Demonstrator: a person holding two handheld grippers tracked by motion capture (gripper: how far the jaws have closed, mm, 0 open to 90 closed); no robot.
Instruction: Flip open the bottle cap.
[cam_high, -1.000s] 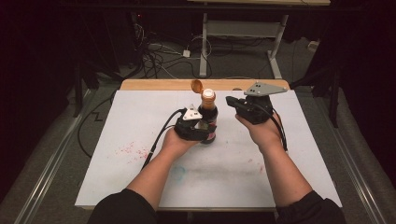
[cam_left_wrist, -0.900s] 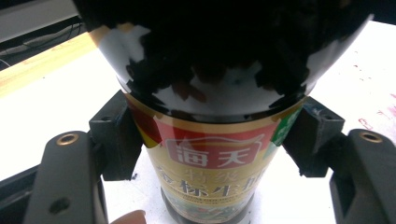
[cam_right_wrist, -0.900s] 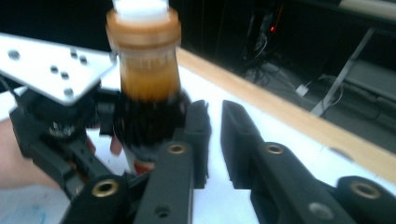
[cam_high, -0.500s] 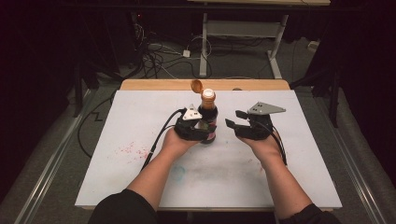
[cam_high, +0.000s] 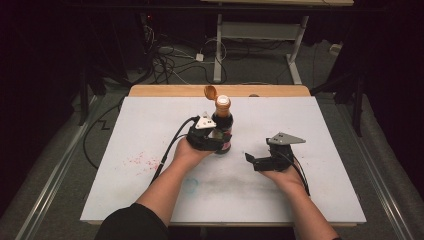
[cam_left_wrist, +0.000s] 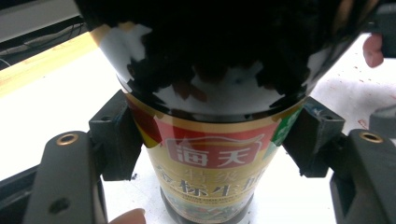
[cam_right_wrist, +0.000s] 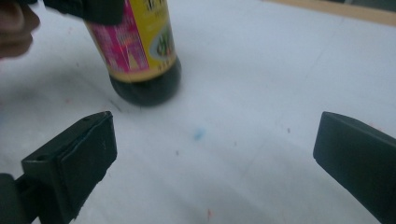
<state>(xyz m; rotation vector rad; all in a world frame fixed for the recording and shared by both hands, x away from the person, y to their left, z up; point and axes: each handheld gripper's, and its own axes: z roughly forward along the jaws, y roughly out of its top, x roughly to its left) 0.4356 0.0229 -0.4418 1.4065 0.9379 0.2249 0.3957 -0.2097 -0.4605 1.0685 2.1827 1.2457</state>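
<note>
A dark soy sauce bottle (cam_high: 223, 125) with a red and yellow label stands upright on the white board. Its orange flip cap (cam_high: 210, 92) hangs open to the left of the spout. My left gripper (cam_high: 220, 142) is shut on the bottle's lower body, with a jaw pad pressed on either side of the label (cam_left_wrist: 212, 158). My right gripper (cam_high: 255, 161) sits low over the board to the right of the bottle, apart from it. Its jaws have just been opening and now stand wide (cam_right_wrist: 212, 158) with only bare board between them. The bottle's base (cam_right_wrist: 144, 88) shows beyond them.
The white board (cam_high: 125, 150) lies on a wooden table whose far edge (cam_high: 170, 90) shows behind the bottle. Faint red specks (cam_high: 137, 161) and a bluish smudge (cam_high: 190, 185) mark the board. Cables (cam_high: 170, 60) and a desk frame (cam_high: 218, 50) lie on the floor beyond.
My right gripper has come down from beside the bottle's top to just above the board, farther right, and its jaws have opened wide. The left gripper and bottle have stayed put.
</note>
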